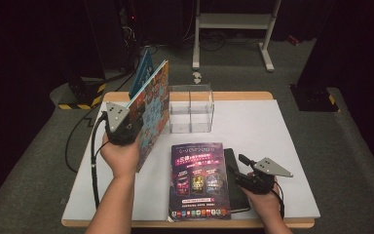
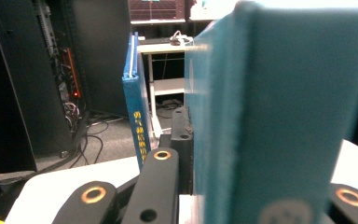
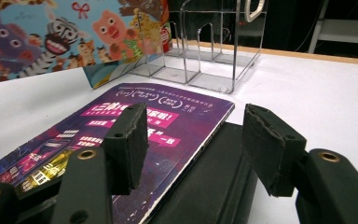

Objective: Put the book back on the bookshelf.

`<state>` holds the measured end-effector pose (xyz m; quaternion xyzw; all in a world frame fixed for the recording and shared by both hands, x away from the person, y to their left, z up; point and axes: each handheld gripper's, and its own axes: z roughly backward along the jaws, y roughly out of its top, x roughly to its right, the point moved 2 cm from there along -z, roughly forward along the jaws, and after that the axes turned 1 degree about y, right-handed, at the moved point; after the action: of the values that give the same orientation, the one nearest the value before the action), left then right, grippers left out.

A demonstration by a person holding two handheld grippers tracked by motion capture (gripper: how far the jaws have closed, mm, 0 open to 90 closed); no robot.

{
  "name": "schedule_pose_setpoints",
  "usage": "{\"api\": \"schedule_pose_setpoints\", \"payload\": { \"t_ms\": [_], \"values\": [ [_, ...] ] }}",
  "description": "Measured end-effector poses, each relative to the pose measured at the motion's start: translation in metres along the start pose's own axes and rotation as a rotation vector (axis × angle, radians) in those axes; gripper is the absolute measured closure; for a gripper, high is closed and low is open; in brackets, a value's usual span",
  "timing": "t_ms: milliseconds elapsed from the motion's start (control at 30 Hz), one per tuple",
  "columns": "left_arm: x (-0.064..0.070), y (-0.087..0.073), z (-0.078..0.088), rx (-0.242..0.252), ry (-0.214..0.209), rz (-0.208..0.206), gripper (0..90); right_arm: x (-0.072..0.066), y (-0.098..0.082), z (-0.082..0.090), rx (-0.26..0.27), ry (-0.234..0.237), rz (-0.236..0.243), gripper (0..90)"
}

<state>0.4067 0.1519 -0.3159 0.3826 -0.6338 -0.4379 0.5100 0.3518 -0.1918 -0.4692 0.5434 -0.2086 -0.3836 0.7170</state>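
- Clamped on the lower edge of the picture book (image 1: 152, 109), the left gripper (image 1: 122, 127) holds it upright on edge near the table's left side, cartoon-animal cover facing right, just left of the clear acrylic organizer (image 1: 191, 108).
- Standing the picture book vertical likely suits sliding it into one of the organizer's slots, which are still empty; the hold is low so the top edge stays free.
- Right gripper (image 1: 246, 179) rests at the near right, jaws apart with nothing pinched; its own view looks across the purple magazine (image 3: 135, 135) and the black notebook (image 3: 214, 182) partly under it, both flat on the white table (image 1: 272, 136), probably waiting their turn.
- Behind the held book, a second blue book (image 2: 136, 107) stands upright with yellow lettering on its spine.
- Hard to make out: in the left gripper view the held book is a blurred teal slab hiding the right jaw; whether its bottom edge touches the table cannot be told; the notebook's left part is covered by the magazine.
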Motion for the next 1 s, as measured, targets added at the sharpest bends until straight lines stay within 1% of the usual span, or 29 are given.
{"api": "schedule_pose_setpoints", "payload": {
  "t_ms": [100,233,333,500,600,633,733,767,833,1000],
  "values": [
    [0.001,-0.004,-0.008,0.008,0.012,-0.007,81.4,-0.001,0.0,0.0,-0.001,0.004,0.002,40.9],
    [0.001,-0.01,-0.019,0.011,0.026,-0.007,81.4,-0.002,0.0,0.0,0.001,0.01,0.0,40.9],
    [0.002,-0.015,-0.025,0.021,0.033,-0.026,81.4,-0.002,0.0,0.0,0.002,0.013,-0.001,40.9],
    [-0.001,-0.022,-0.034,0.026,0.045,-0.01,81.3,-0.003,0.0,0.0,0.002,0.019,-0.004,40.9],
    [-0.004,-0.027,-0.038,0.024,0.051,-0.011,81.3,-0.003,0.001,0.0,0.005,0.025,-0.007,40.9],
    [-0.004,-0.028,-0.039,0.03,0.052,-0.006,81.3,-0.003,0.001,0.0,0.004,0.027,-0.007,40.8],
    [-0.005,-0.033,-0.038,0.031,0.052,-0.007,81.3,-0.004,0.0,0.0,0.004,0.03,-0.008,40.9],
    [-0.006,-0.034,-0.038,0.04,0.052,0.002,81.2,-0.004,0.0,0.0,0.004,0.032,-0.01,40.9],
    [-0.006,-0.036,-0.035,0.042,0.05,0.0,81.2,-0.004,0.0,0.0,0.002,0.033,-0.01,40.9],
    [-0.007,-0.039,-0.028,0.029,0.047,-0.005,80.9,-0.005,-0.001,-0.001,-0.003,0.036,-0.008,40.9]
  ]
}}
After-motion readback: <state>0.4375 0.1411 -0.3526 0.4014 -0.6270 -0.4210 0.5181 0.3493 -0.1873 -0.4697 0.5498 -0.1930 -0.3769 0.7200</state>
